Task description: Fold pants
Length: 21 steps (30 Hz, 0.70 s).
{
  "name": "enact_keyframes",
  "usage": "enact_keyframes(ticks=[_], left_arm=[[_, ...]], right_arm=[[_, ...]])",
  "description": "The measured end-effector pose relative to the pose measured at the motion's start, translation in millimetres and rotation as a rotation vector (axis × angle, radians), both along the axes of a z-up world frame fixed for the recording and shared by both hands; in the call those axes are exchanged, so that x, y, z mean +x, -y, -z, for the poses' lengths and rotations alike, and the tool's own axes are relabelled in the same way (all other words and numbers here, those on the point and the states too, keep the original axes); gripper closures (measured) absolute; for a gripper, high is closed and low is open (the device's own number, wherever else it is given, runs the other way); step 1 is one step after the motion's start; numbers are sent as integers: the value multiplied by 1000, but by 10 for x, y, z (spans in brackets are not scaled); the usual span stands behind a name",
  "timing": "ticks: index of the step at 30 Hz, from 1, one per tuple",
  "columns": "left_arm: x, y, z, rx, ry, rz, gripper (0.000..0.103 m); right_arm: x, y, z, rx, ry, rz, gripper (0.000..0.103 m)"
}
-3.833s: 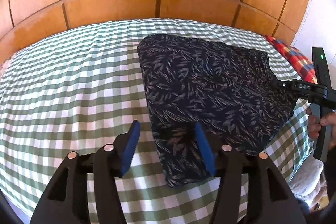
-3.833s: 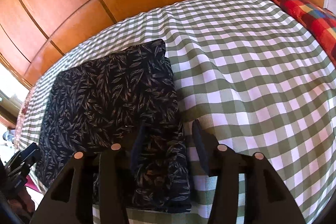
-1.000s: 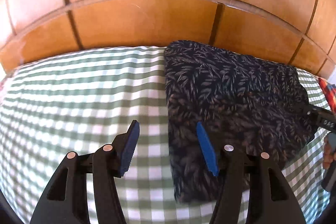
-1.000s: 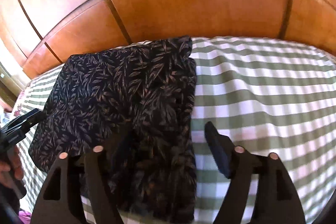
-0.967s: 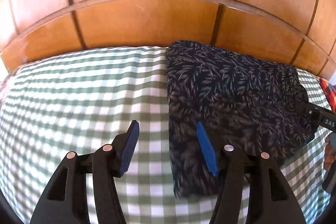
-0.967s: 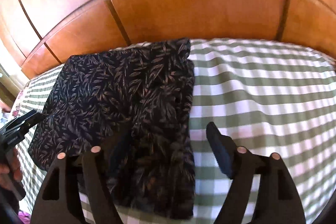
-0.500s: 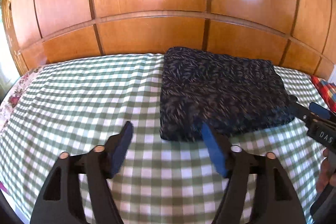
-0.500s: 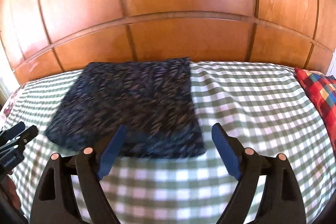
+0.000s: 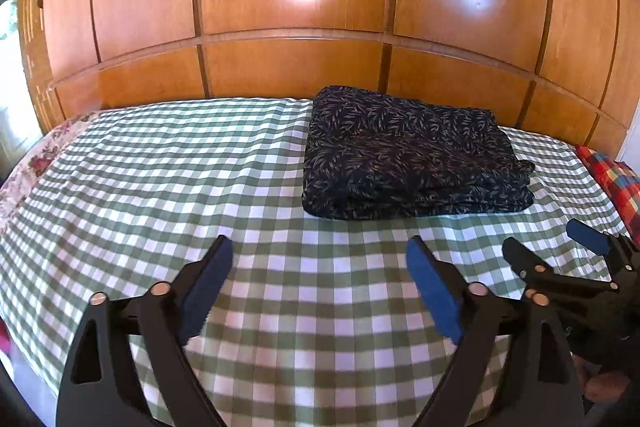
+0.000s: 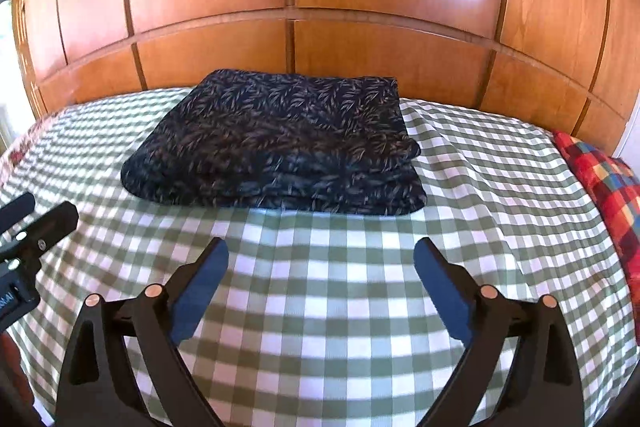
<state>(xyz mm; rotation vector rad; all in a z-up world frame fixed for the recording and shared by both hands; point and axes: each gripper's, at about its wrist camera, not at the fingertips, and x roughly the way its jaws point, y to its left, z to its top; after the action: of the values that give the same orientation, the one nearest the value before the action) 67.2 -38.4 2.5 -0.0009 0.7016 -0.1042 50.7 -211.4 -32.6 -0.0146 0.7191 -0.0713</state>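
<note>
The dark leaf-print pants [image 9: 408,155] lie folded in a flat rectangular stack at the far side of the green checked bed [image 9: 160,187], against the wooden wall. They also show in the right wrist view [image 10: 280,147]. My left gripper [image 9: 320,263] is open and empty, held back over the bed well short of the pants. My right gripper [image 10: 320,259] is open and empty too, likewise short of the stack. The right gripper shows at the right edge of the left wrist view [image 9: 560,251], and the left gripper at the left edge of the right wrist view [image 10: 36,215].
A wooden panelled wall [image 9: 300,7] stands right behind the bed. A red patchwork cushion [image 10: 608,179] lies at the right end of the bed. A floral cloth edge [image 9: 28,167] shows at the left end.
Both grippers let go of the pants and pulled back and up from the stack. Their jaws opened wider. The folded pants stay where they were laid.
</note>
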Motion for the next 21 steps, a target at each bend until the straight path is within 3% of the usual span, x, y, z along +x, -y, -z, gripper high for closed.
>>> enact_keyframes(ticks=[8,21], left_arm=[[-203,-4,-70,3,17,-6,4],[-328,-28,-119,29,39,-48,4]], right_arm=[[-180,-142,-20,-40,16,-22,3],[-307,-143,-131,-47,46,-10,3]])
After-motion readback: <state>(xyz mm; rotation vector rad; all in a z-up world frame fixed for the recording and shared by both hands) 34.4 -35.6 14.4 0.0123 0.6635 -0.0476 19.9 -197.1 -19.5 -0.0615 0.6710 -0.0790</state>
